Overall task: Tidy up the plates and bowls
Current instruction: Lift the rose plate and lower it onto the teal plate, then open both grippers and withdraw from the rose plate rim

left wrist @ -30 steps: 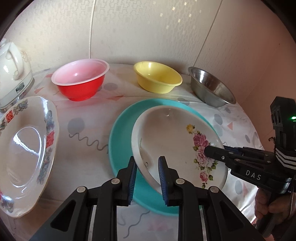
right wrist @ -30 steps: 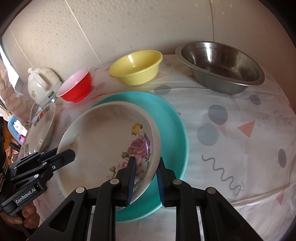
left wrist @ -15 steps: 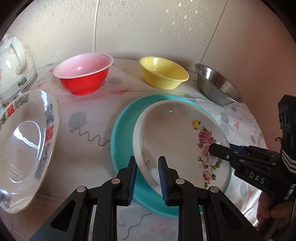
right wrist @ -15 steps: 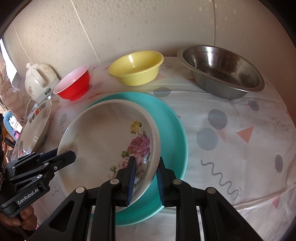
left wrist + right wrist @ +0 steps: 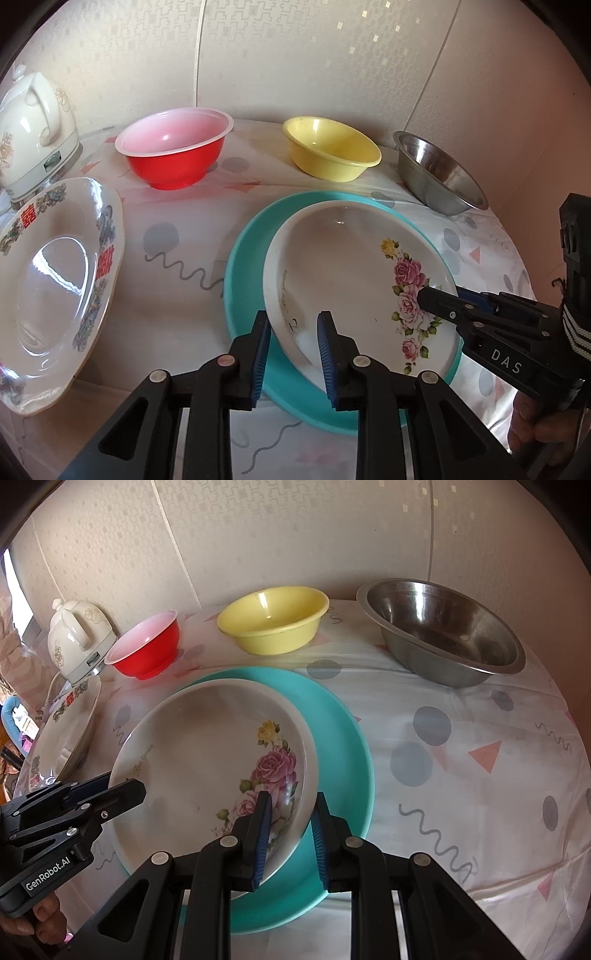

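the rose plate [image 5: 354, 280] sits on the teal plate [image 5: 240, 280], pushed toward its right side, near the front of the tabletop [image 5: 480, 738]. the left gripper [image 5: 291, 354] has its jaws either side of the plate's near-left rim, and the right gripper [image 5: 288, 834] straddles the opposite rim beside the roses; both pairs of jaws look parted around the rim with gaps showing, so neither seems clenched on it, though i cannot tell for sure whether the pads touch. it looks like glazed ceramic: stiff, fairly heavy for a rim pinch, slick and breakable, so it would likely slide on the smooth teal plate beneath and could slip from a shallow hold. the raised rim is the only place to take it, and opposite edges, as now, seem the steadiest choice. the patterned plate [image 5: 55, 280] lies well to the left, and the red bowl [image 5: 173, 155], yellow bowl [image 5: 328, 155] and steel bowl [image 5: 436, 177] line the back.
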